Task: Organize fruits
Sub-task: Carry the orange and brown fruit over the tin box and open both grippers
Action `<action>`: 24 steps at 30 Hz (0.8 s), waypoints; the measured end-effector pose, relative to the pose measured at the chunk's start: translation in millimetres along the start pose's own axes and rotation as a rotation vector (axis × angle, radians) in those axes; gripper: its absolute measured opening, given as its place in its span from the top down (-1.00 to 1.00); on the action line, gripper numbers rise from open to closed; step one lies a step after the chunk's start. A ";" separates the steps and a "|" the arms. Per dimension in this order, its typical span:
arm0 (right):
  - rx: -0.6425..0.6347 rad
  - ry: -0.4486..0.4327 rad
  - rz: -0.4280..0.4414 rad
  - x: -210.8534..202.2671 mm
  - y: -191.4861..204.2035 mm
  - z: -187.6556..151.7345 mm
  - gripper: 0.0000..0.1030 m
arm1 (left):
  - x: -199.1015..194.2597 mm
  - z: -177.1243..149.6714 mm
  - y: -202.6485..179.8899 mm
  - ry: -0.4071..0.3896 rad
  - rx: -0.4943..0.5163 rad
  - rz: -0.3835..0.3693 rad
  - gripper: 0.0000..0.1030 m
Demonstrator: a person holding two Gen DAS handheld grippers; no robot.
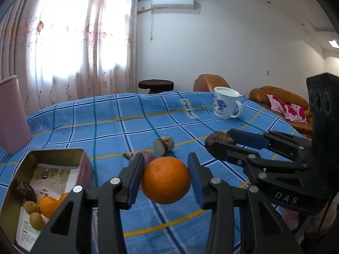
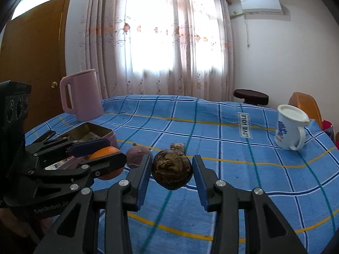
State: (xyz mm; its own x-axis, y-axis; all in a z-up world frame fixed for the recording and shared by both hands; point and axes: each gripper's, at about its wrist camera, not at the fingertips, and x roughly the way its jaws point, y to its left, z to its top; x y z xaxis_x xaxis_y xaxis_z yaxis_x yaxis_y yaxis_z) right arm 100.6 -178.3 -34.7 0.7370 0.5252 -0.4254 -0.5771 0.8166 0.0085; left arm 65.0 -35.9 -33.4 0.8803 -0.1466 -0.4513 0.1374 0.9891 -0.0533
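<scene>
Left gripper [image 1: 166,177] hangs low over the blue plaid tablecloth [image 1: 110,127], its blue-padded fingers [image 1: 134,180] spread apart on either side of a round orange fruit [image 1: 166,180]. The orange sits between the pads; the left pad looks to touch or nearly touch its skin, while a narrow gap shows at the right pad, so contact there cannot be confirmed. Right gripper [image 2: 172,172] is likewise spread, with a dark brown wrinkled round fruit [image 2: 172,170] centred between its fingers and a sliver of cloth visible on both sides, pads close but apart from it. In the left wrist view the same wrinkled fruit [image 1: 218,140] shows at the tips of the right gripper [image 1: 226,142], and in the right wrist view the orange [image 2: 108,163] shows between the left gripper's fingers. A purplish round fruit [image 1: 146,157] lies just behind the orange, partly hidden by the left finger, and a short cut piece with a pale face [image 1: 163,145] lies beyond it on the cloth. An open rectangular metal tin [image 1: 42,192] stands at the left, holding a printed card, an orange piece, small yellowish fruits and a dark fruit. A white printed enamel mug [image 1: 226,102] stands far right; a pink plastic kettle [image 2: 80,97] stands at the far left edge.
</scene>
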 end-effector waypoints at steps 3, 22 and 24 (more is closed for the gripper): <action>-0.006 -0.006 0.023 0.7 10.0 4.1 0.19 | -9.3 -0.5 11.0 -0.012 -0.019 0.009 0.15; -0.108 -0.057 0.175 6.6 90.1 40.3 0.19 | -69.3 -2.1 72.4 -0.076 -0.097 0.106 0.15; -0.120 -0.057 0.188 8.7 98.2 41.1 0.19 | -72.5 -5.0 77.6 -0.075 -0.102 0.118 0.15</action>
State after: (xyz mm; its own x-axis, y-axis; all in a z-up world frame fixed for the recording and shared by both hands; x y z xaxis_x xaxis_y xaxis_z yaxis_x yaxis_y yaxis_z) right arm 64.8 -83.6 -0.4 0.6294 0.6810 -0.3744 -0.7413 0.6706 -0.0265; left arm 9.6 51.7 -9.2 0.9196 -0.0261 -0.3919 -0.0125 0.9953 -0.0955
